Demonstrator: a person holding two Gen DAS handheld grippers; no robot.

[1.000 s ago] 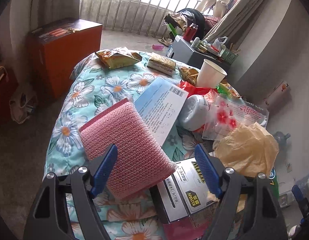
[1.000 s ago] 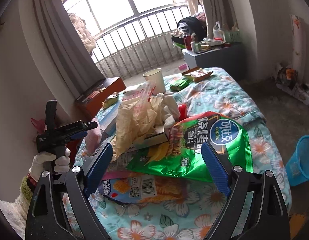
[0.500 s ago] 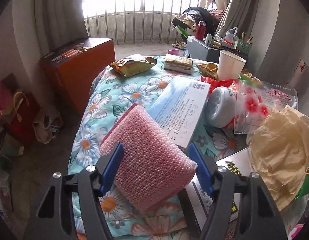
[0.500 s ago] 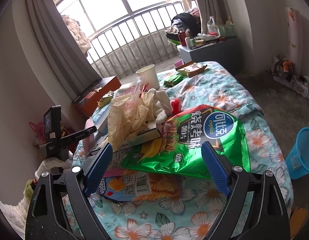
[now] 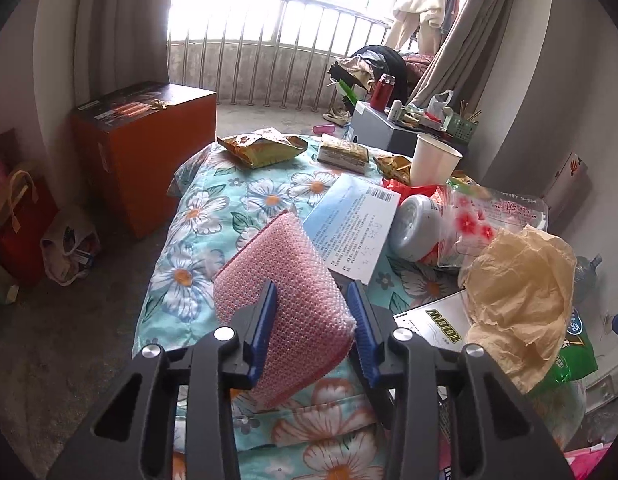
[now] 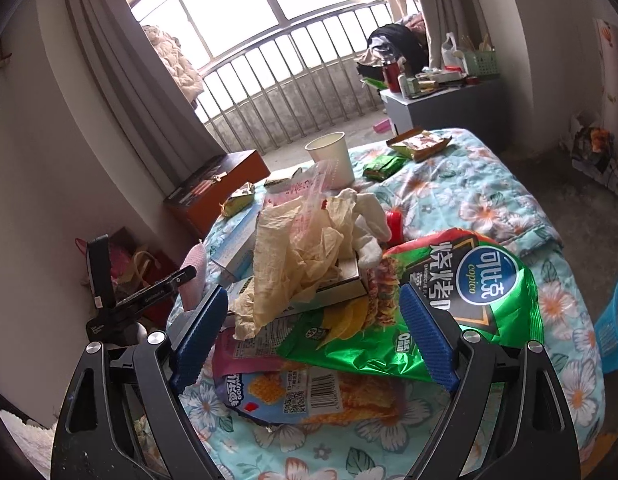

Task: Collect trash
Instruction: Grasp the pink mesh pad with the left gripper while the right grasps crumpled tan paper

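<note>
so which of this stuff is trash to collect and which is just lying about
Part of the job:
- pink bubble-wrap pouch, pinched in the left tool
- green foil crisp bag
- crumpled beige paper
- white paper cup
- blue plastic basket on the floor, probably the bin

Just lying about:
- orange cardboard box
- grey cabinet
- floral bedspread

A pink bubble-wrap pouch (image 5: 285, 292) lies on a turquoise bedspread (image 5: 213, 216) printed with white, orange-centred flowers. The chip bag (image 6: 449, 304) is shiny green with a blue-and-white oval. The paper cup (image 5: 433, 160) is white, the crumpled paper (image 5: 521, 292) tan, the box (image 5: 145, 148) orange.
</note>
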